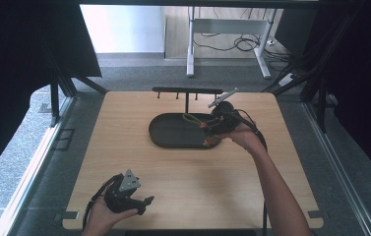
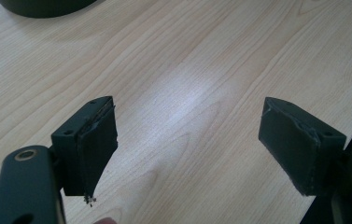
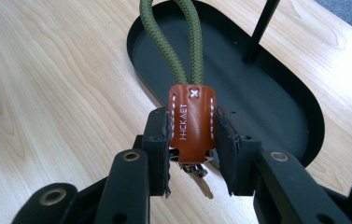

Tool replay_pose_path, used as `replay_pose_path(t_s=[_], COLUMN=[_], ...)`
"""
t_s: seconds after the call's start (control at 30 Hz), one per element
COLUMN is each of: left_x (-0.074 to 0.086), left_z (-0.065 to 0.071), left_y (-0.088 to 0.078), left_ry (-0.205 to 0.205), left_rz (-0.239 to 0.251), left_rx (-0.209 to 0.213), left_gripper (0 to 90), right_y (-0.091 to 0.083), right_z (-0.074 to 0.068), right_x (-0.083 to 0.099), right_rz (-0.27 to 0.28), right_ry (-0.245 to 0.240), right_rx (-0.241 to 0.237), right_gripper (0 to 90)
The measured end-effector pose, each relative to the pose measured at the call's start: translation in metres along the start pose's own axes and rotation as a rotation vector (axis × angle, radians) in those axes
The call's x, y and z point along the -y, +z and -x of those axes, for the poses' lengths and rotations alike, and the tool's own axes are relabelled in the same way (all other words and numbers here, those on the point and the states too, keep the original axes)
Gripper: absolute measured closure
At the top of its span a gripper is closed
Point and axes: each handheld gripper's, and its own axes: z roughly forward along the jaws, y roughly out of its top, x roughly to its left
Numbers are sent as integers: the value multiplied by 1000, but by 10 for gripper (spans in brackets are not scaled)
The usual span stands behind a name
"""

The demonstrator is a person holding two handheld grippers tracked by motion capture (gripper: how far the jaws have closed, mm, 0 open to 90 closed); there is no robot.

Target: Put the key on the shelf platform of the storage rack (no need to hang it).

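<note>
Leather tab: the brown key fob (image 3: 192,116) is clamped between the right gripper (image 3: 193,140) jaws, above the black oval tray (image 3: 281,107).
Risk: the grip is narrow; the fob may twist or slip, judging by keys dangling below.
Cord: green loop (image 3: 176,42) extends forward over the tray.
Obstacle: hook stand post (image 3: 260,30) rises just beside it.
Left gripper (image 2: 187,140): jaws apart, idle over bare wood table (image 2: 201,56).
</note>
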Motion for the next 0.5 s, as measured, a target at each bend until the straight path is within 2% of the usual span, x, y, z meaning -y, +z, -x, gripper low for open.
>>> replay_pose_path(t_s=[0.5], left_x=[0], left_z=[-1], left_y=[-2], left_ry=[-1], left_rz=[7], left_rx=[0], left_gripper=[200], right_y=[2], right_z=[7], right_x=[-7], right_rz=[-2], right_ry=[13], right_rx=[16], right_gripper=[668])
